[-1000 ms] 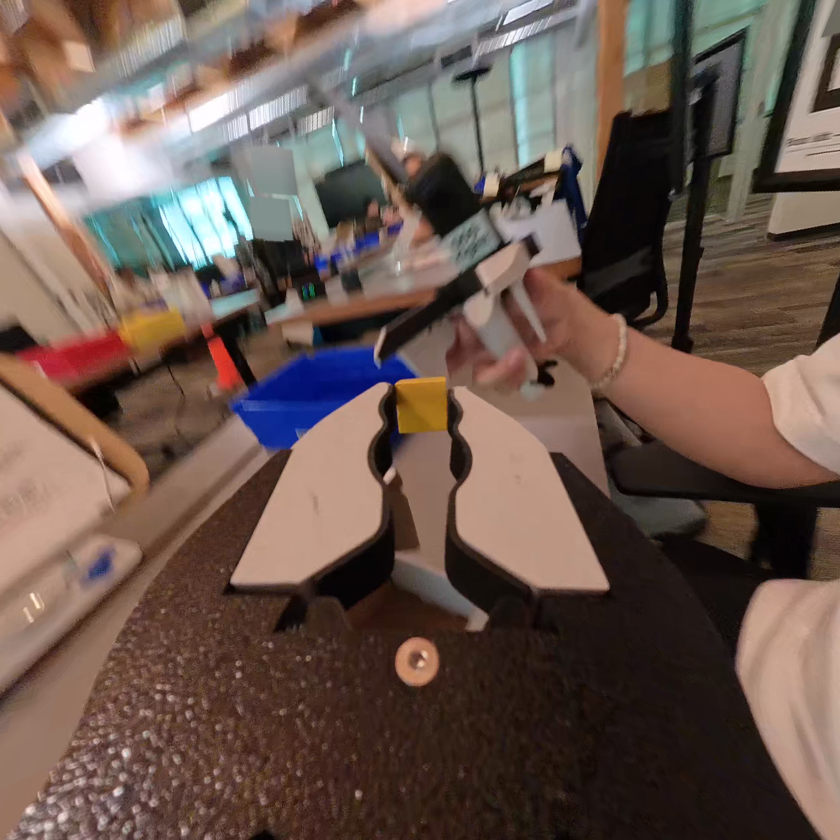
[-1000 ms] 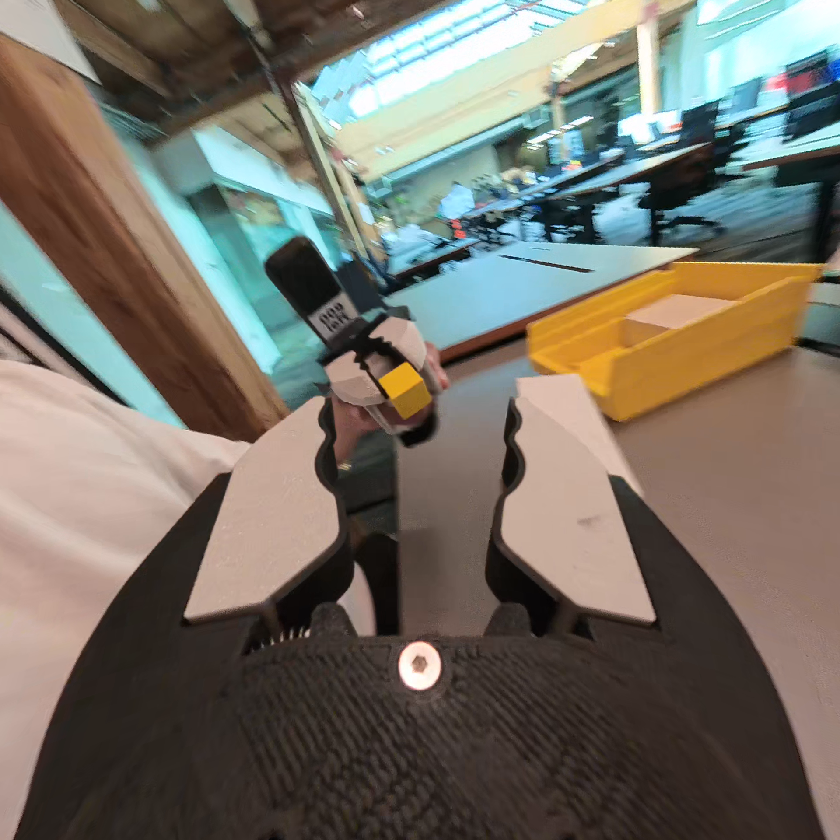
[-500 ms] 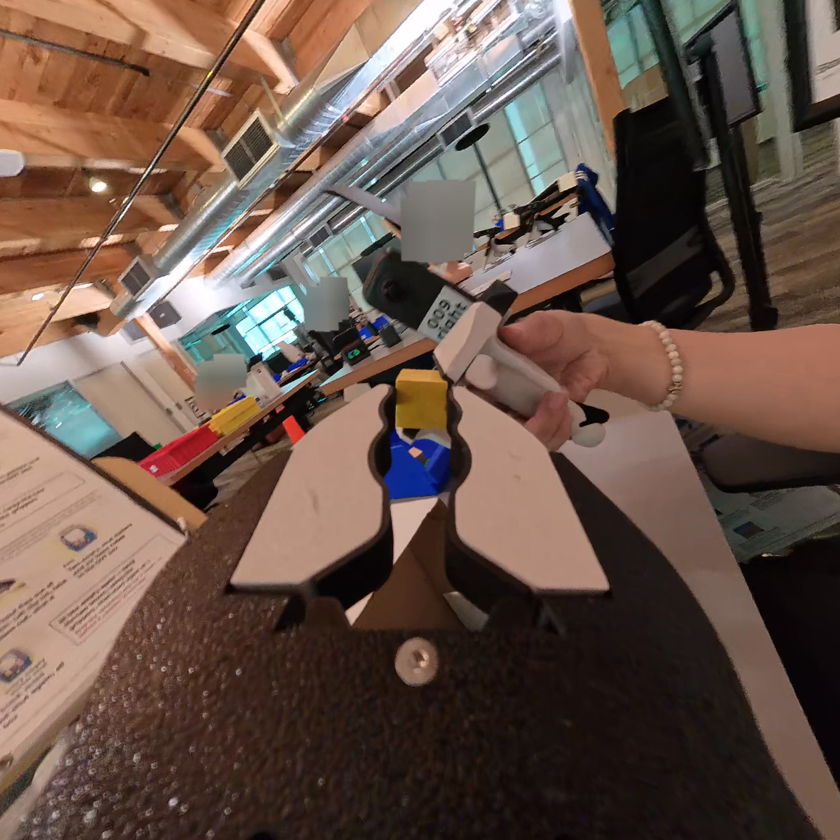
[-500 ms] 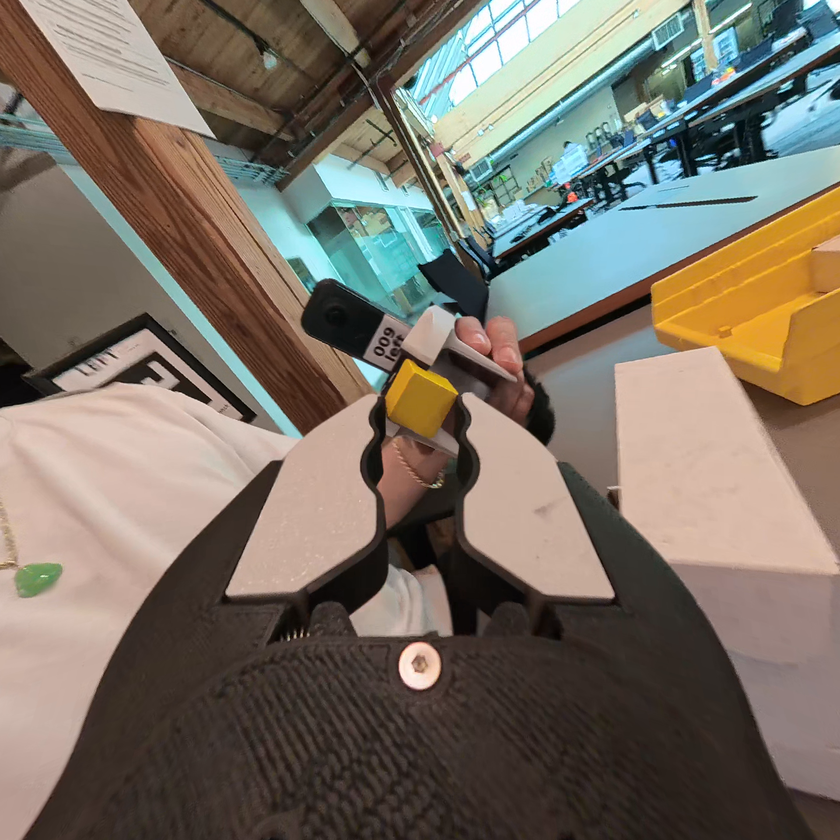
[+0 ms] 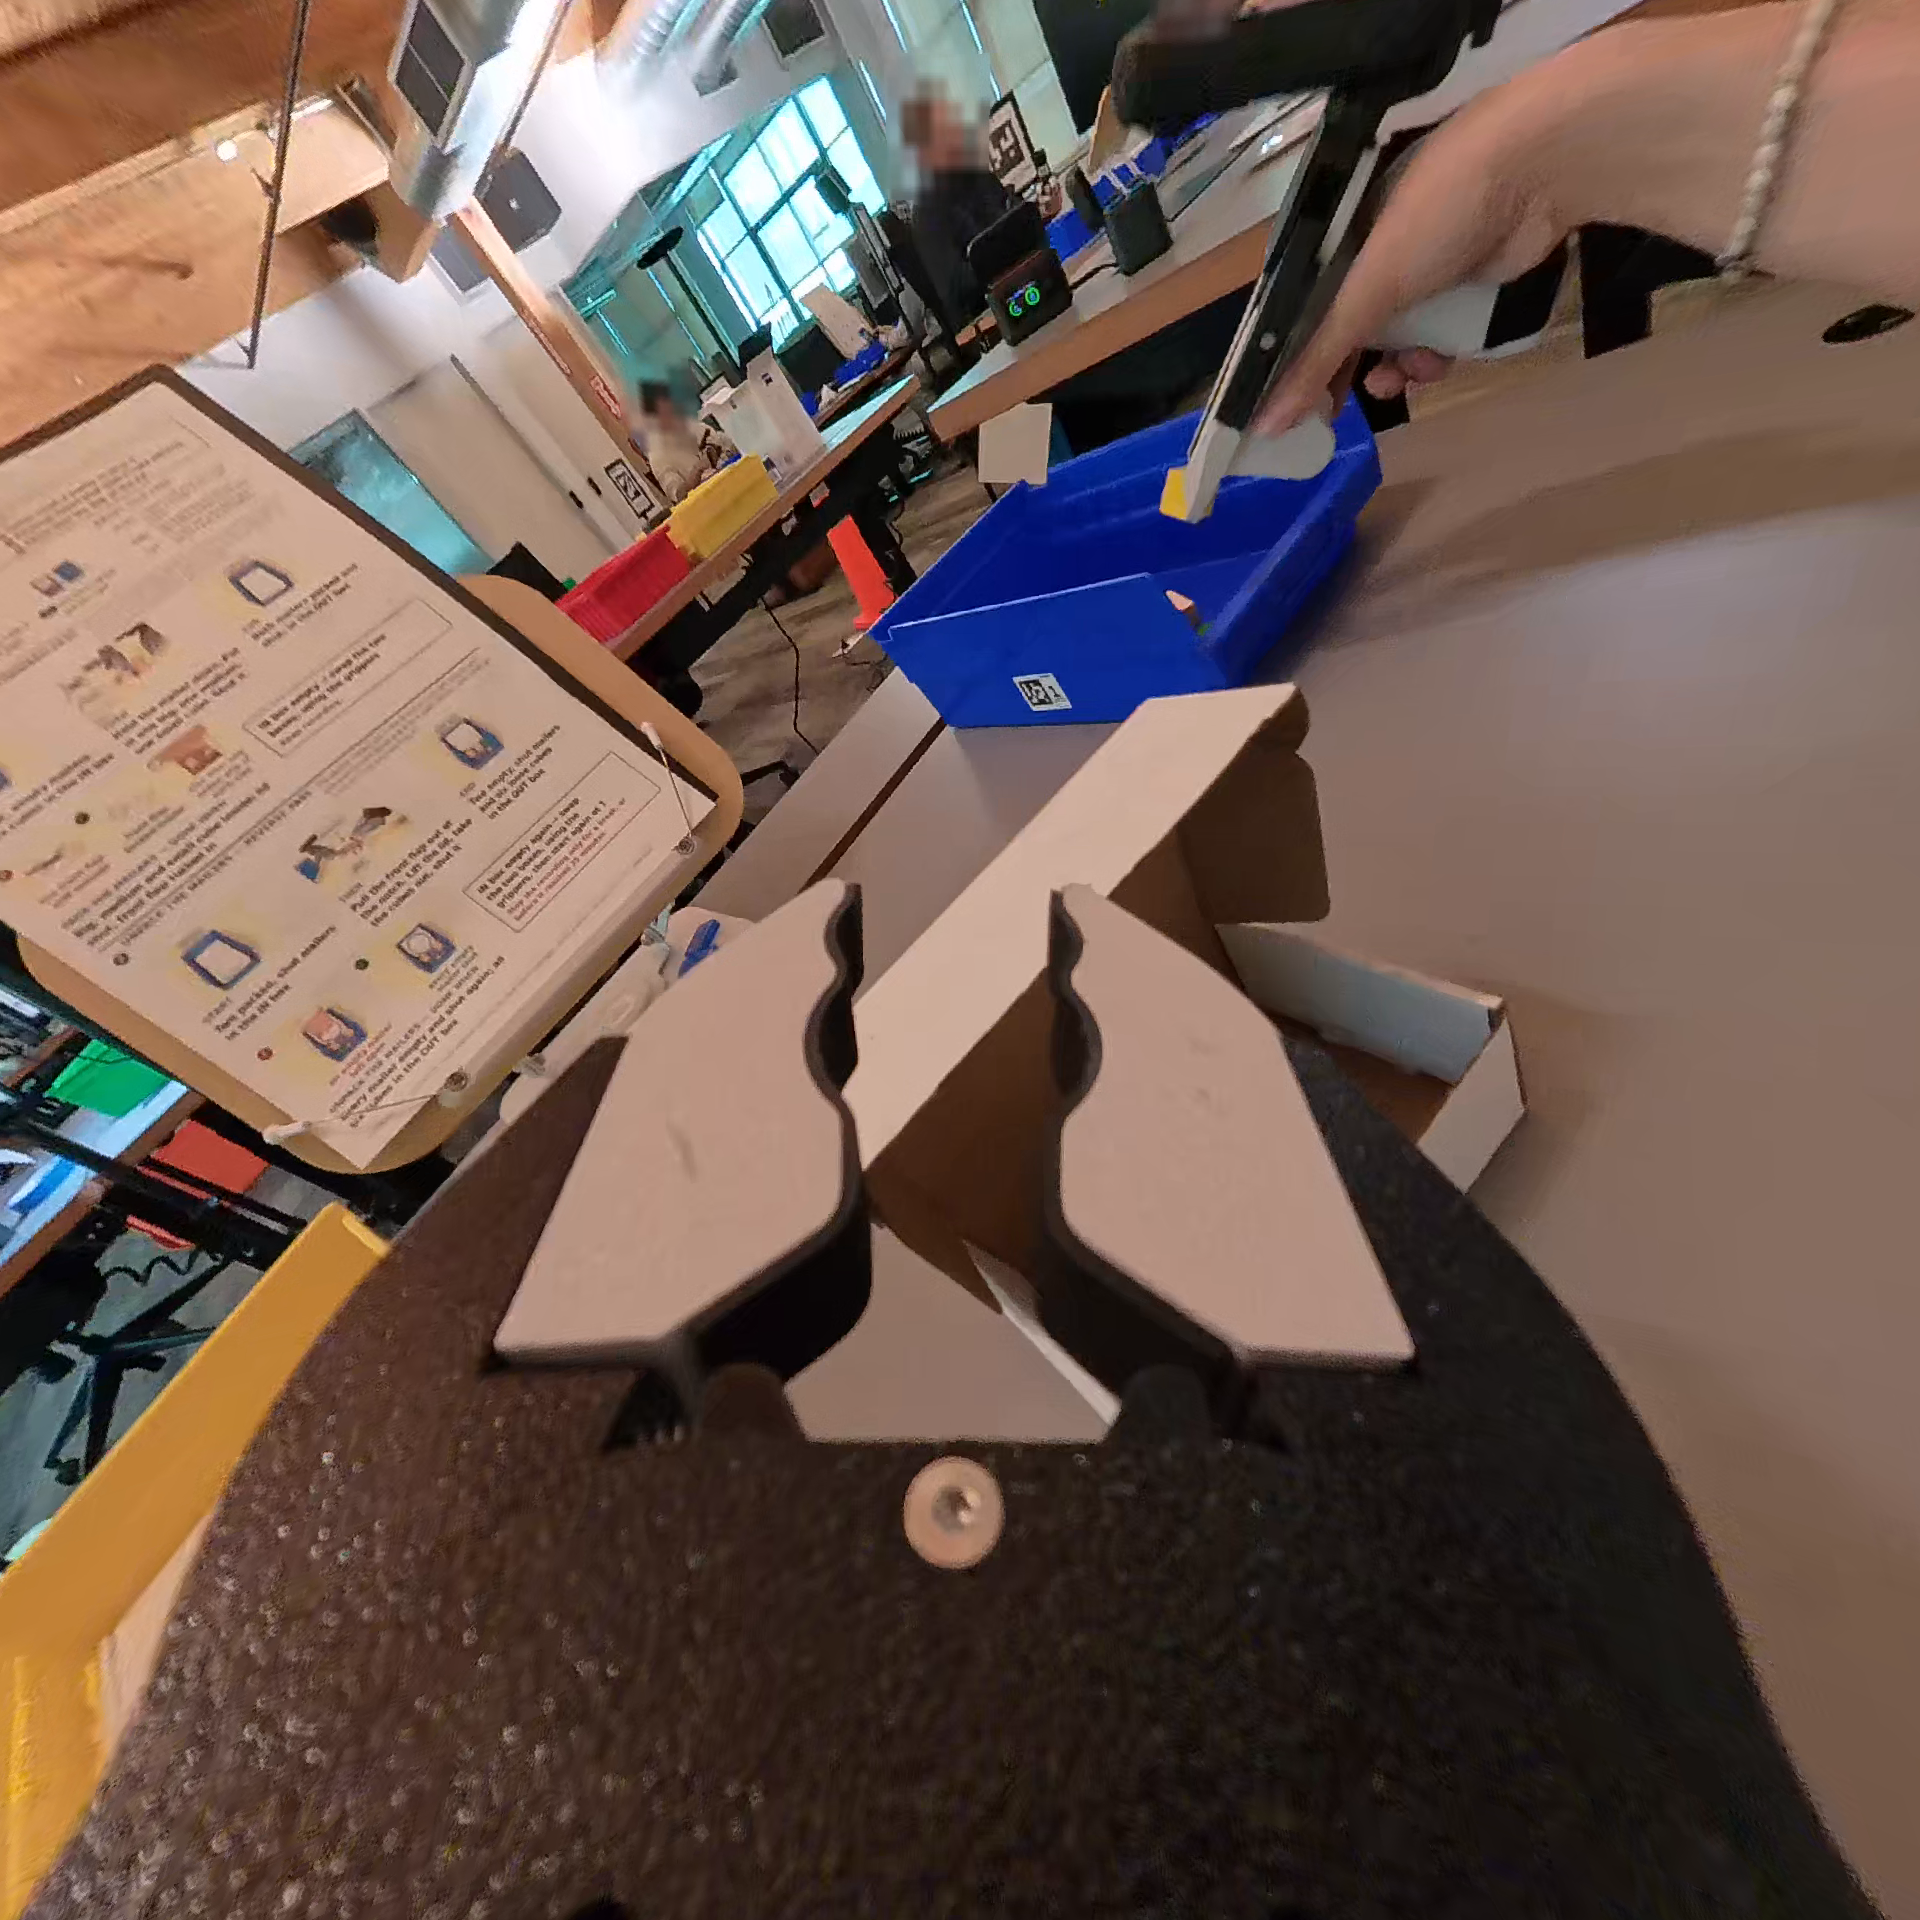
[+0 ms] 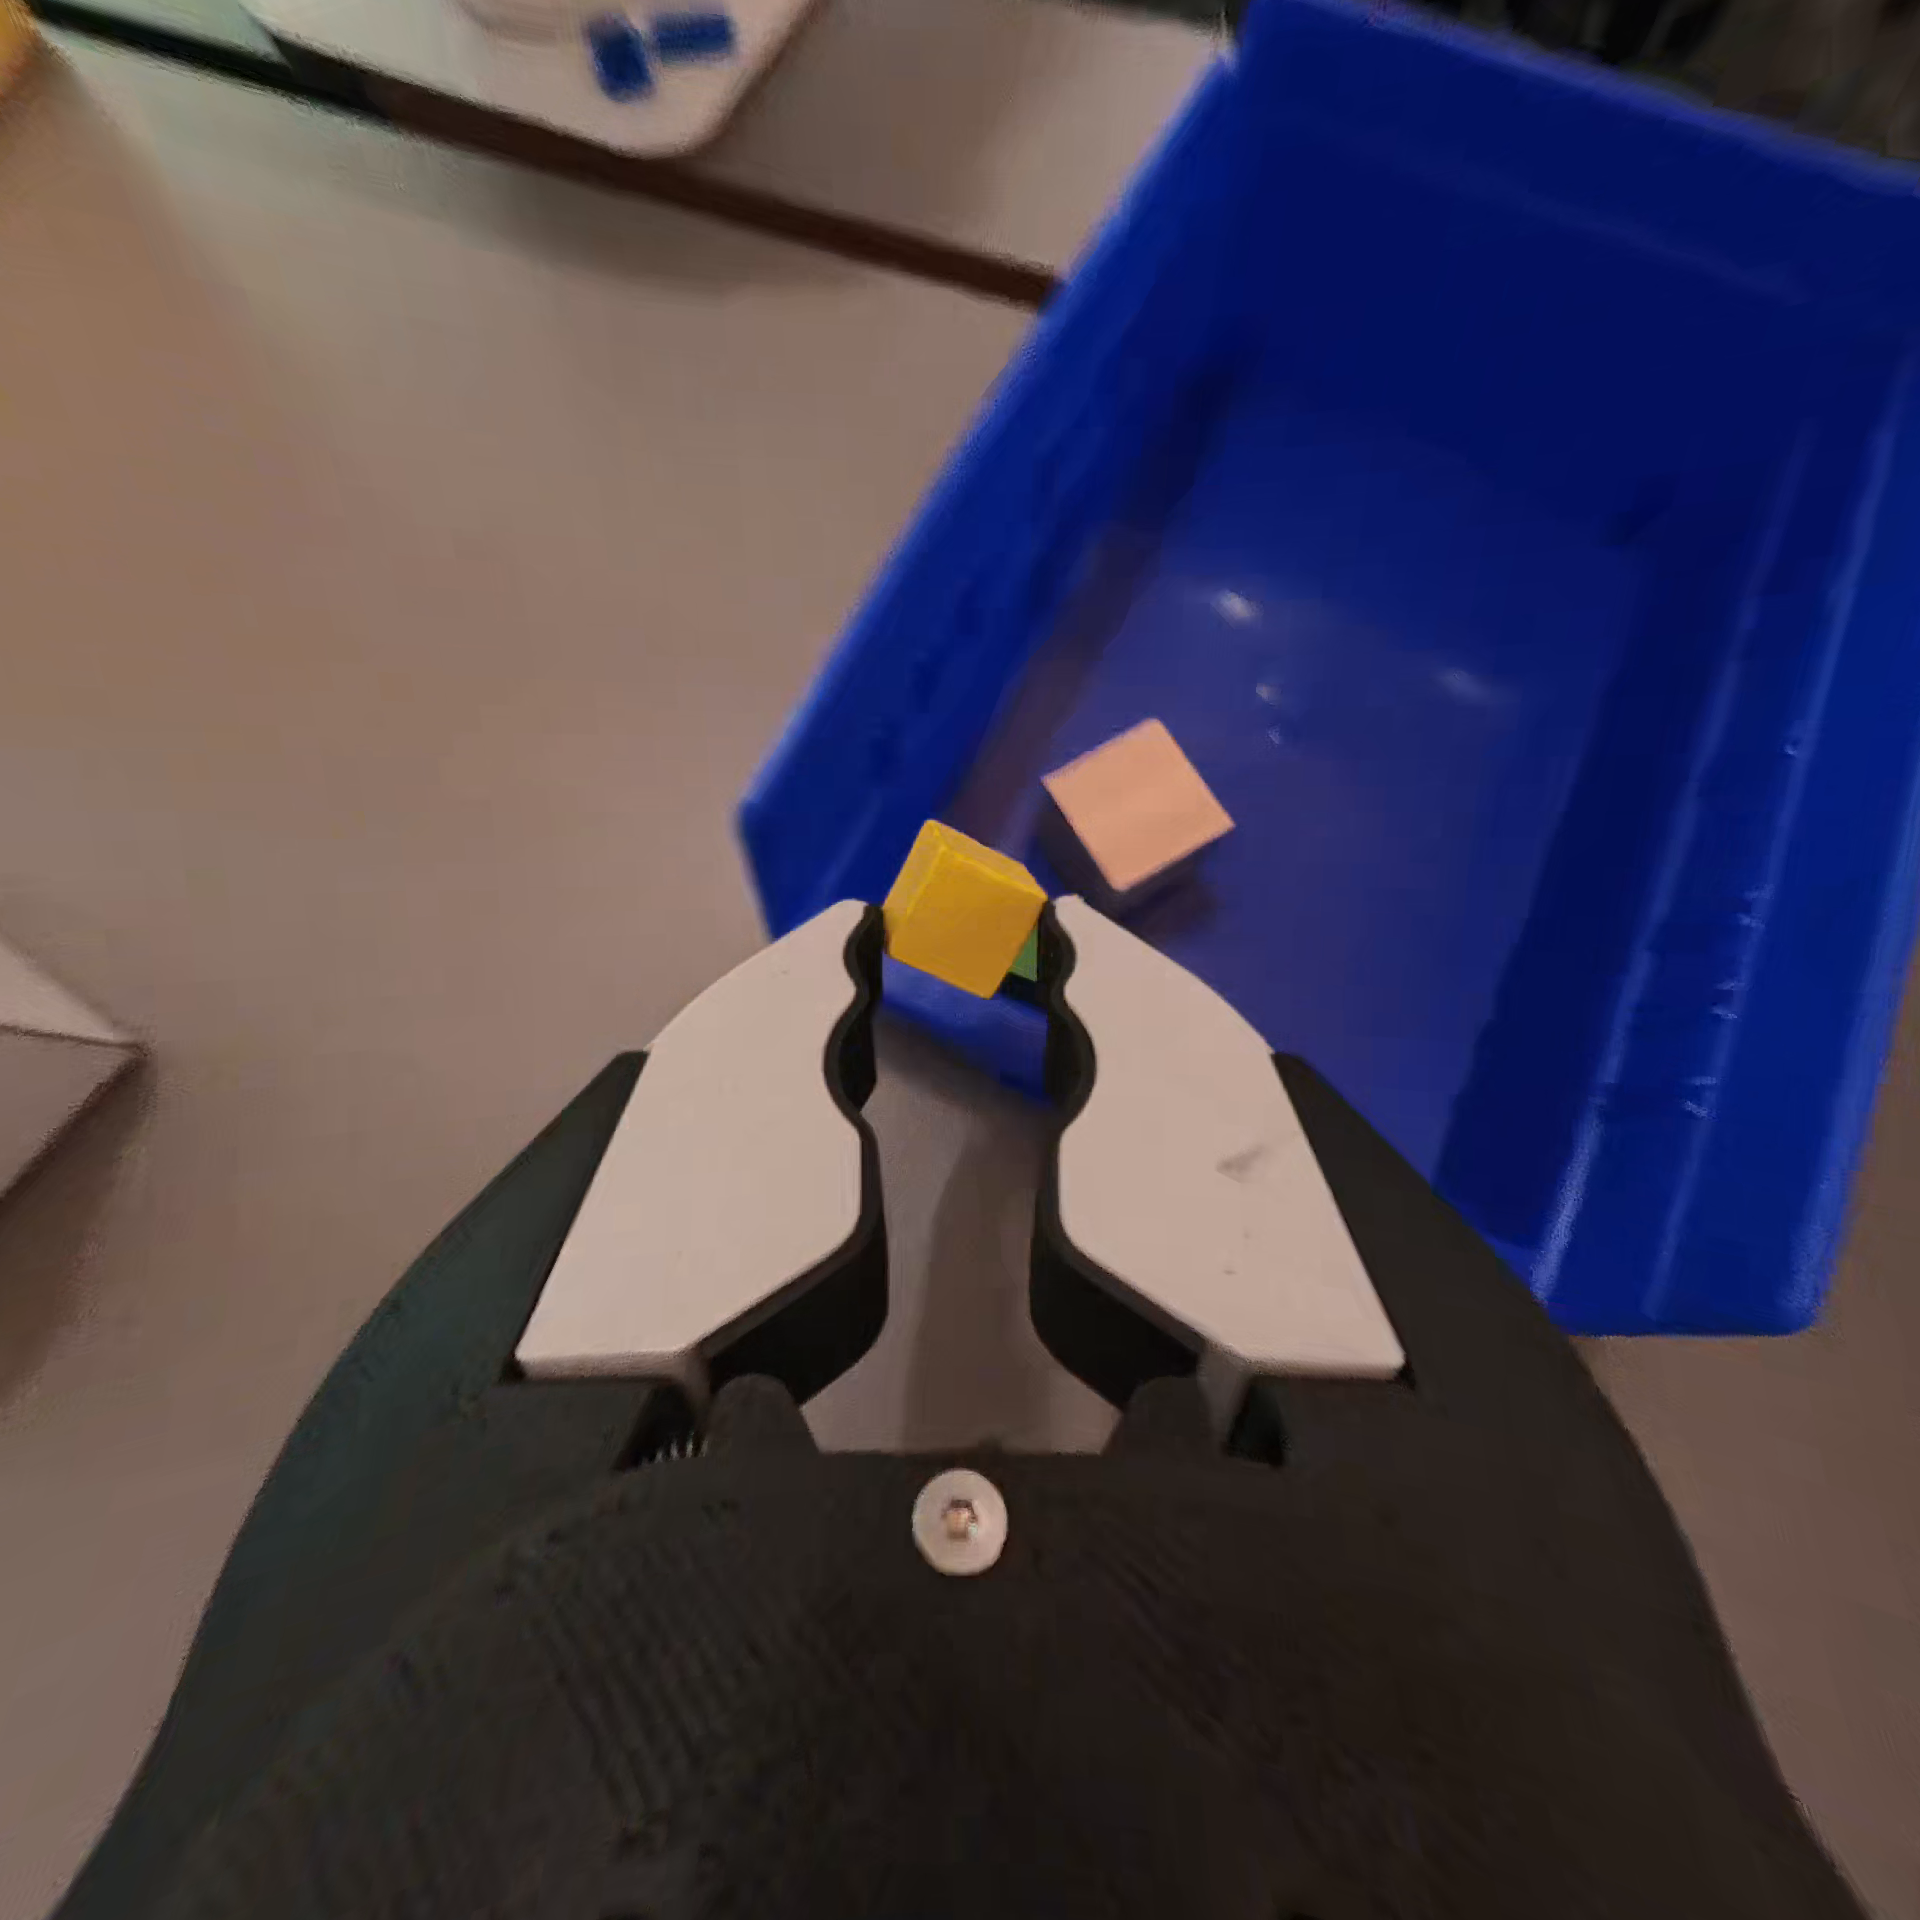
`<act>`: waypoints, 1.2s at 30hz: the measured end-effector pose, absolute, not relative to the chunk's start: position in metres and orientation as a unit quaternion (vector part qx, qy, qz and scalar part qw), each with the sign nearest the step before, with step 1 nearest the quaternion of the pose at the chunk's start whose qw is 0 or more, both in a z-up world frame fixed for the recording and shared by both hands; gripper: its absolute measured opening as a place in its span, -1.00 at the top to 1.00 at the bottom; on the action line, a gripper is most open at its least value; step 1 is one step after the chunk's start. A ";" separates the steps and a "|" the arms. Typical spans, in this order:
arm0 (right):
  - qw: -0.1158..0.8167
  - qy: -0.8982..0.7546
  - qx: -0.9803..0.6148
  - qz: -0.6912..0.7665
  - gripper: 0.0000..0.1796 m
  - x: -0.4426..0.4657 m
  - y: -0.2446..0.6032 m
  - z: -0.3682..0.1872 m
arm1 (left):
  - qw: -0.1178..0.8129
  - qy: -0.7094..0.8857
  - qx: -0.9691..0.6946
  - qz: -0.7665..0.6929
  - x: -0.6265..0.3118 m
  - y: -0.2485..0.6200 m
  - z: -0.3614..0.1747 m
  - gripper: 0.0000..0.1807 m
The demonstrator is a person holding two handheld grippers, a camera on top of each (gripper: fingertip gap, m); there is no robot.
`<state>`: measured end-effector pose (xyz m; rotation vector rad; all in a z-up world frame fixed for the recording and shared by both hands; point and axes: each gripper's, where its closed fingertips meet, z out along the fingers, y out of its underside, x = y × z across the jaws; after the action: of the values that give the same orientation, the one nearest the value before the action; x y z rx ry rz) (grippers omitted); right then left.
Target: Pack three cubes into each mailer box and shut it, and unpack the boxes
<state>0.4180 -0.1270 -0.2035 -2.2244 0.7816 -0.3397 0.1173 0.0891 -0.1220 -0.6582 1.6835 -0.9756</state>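
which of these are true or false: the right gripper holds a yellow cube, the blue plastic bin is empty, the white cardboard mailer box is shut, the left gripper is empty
1. The right gripper holds a small yellow cube. True.
2. The blue plastic bin is empty. False: a pale pink cube lies inside.
3. The white cardboard mailer box is shut. False: its lid stands open.
4. The left gripper is empty. True: open, gripping nothing.
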 end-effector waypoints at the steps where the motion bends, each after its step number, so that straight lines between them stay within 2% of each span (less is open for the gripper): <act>1: 0.345 0.315 -0.873 -0.137 0.68 0.431 -0.132 -0.211 | 0.515 0.699 -0.279 -0.411 0.119 0.088 -0.122 0.63; 4: 0.262 0.339 -0.893 -0.141 0.68 0.452 -0.149 -0.236 | 0.507 0.693 -0.286 -0.426 0.123 0.085 -0.124 0.63; 7: 0.244 0.347 -0.897 -0.123 0.67 0.455 -0.149 -0.251 | 0.491 0.691 -0.298 -0.440 0.125 0.086 -0.127 0.63; 8: 0.246 0.348 -0.897 -0.115 0.59 0.452 -0.147 -0.254 | 0.488 0.690 -0.302 -0.441 0.126 0.088 -0.128 0.63; 9: 0.249 0.350 -0.895 -0.122 0.42 0.450 -0.147 -0.253 | 0.486 0.691 -0.306 -0.439 0.126 0.091 -0.128 0.63; 10: 0.254 0.346 -0.893 -0.135 0.35 0.445 -0.148 -0.248 | 0.484 0.692 -0.309 -0.437 0.125 0.094 -0.127 0.62; 13: 0.333 0.304 -0.878 -0.162 0.27 0.409 -0.132 -0.210 | 0.489 0.683 -0.312 -0.444 0.121 0.104 -0.121 0.61; 18: 0.572 0.080 -0.807 -0.123 0.22 0.256 -0.053 -0.110 | 0.469 0.661 -0.356 -0.464 0.116 0.122 -0.126 0.61; 20: 0.580 -0.005 -0.802 -0.146 0.25 0.201 -0.032 -0.105 | 0.449 0.670 -0.388 -0.446 0.118 0.129 -0.138 0.61; 23: 0.509 -0.021 -0.833 -0.214 0.09 0.172 -0.018 -0.138 | 0.416 0.702 -0.445 -0.368 0.112 0.145 -0.165 0.49; 24: 0.488 -0.020 -0.841 -0.232 0.09 0.169 -0.015 -0.150 | 0.403 0.709 -0.461 -0.352 0.109 0.148 -0.172 0.47; 27: 0.443 0.004 -0.863 -0.243 0.19 0.162 -0.008 -0.180 | 0.359 0.718 -0.497 -0.330 0.100 0.150 -0.189 0.46; 29: 0.442 0.039 -0.861 -0.247 0.34 0.163 -0.005 -0.185 | 0.335 0.718 -0.521 -0.317 0.098 0.151 -0.199 0.47; 34: 0.426 0.112 -0.871 -0.218 0.77 0.167 -0.003 -0.200 | 0.334 0.693 -0.542 -0.338 0.116 0.145 -0.207 0.74; 36: 0.435 0.124 -0.875 -0.176 0.88 0.159 0.002 -0.207 | 0.332 0.691 -0.547 -0.337 0.120 0.140 -0.209 0.85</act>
<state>0.1590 0.0022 -0.2074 -2.1774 0.3078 -0.4383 0.1201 0.1403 -0.2086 -1.4280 1.8060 -0.8801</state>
